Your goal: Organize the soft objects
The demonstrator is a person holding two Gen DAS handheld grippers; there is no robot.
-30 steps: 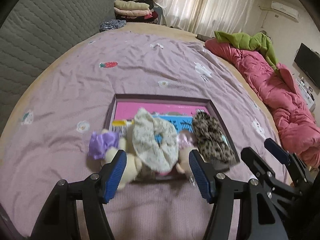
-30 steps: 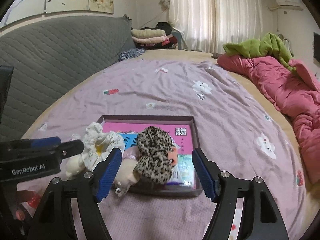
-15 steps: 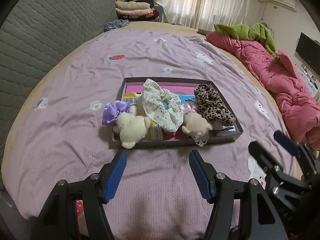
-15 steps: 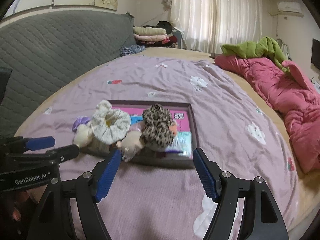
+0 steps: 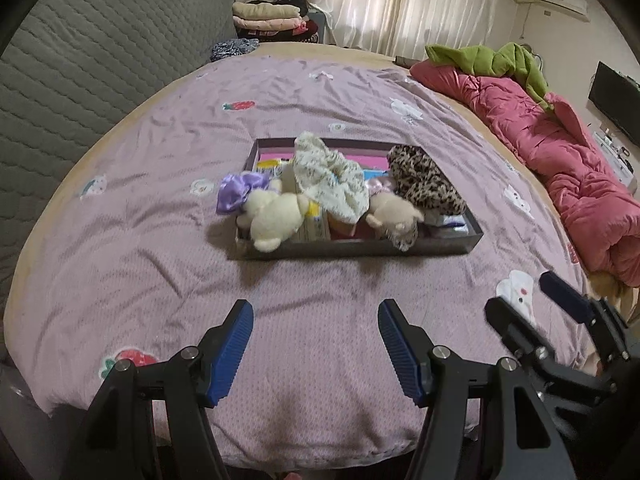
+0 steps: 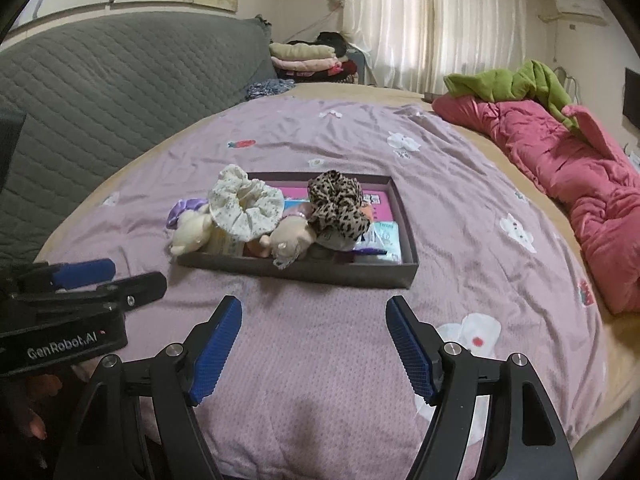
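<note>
A shallow dark box (image 5: 360, 249) (image 6: 304, 272) lies on the purple bedspread, filled with soft things. In it are a cream plush bear (image 5: 272, 216) (image 6: 190, 232), a purple satin scrunchie (image 5: 236, 192) (image 6: 182, 210), a white floral scrunchie (image 5: 332, 184) (image 6: 248, 208), a tan plush toy (image 5: 394, 214) (image 6: 290, 238) and a leopard-print scrunchie (image 5: 424, 186) (image 6: 338, 204). My left gripper (image 5: 316, 320) hangs open over bare bedspread, well short of the box. My right gripper (image 6: 314, 316) is open too, nothing between its fingers, equally short of the box.
A rumpled pink quilt (image 5: 560, 160) (image 6: 560, 152) with a green garment (image 5: 488, 60) runs along the bed's right side. A grey quilted headboard (image 5: 80, 60) stands at the left. Folded clothes (image 5: 268, 20) are stacked at the back. The bed's near edge is just below both grippers.
Both grippers have drawn back from the box toward the bed's near edge; a second ago their fingers framed the toys. Both stayed open, and the toys have not moved.
</note>
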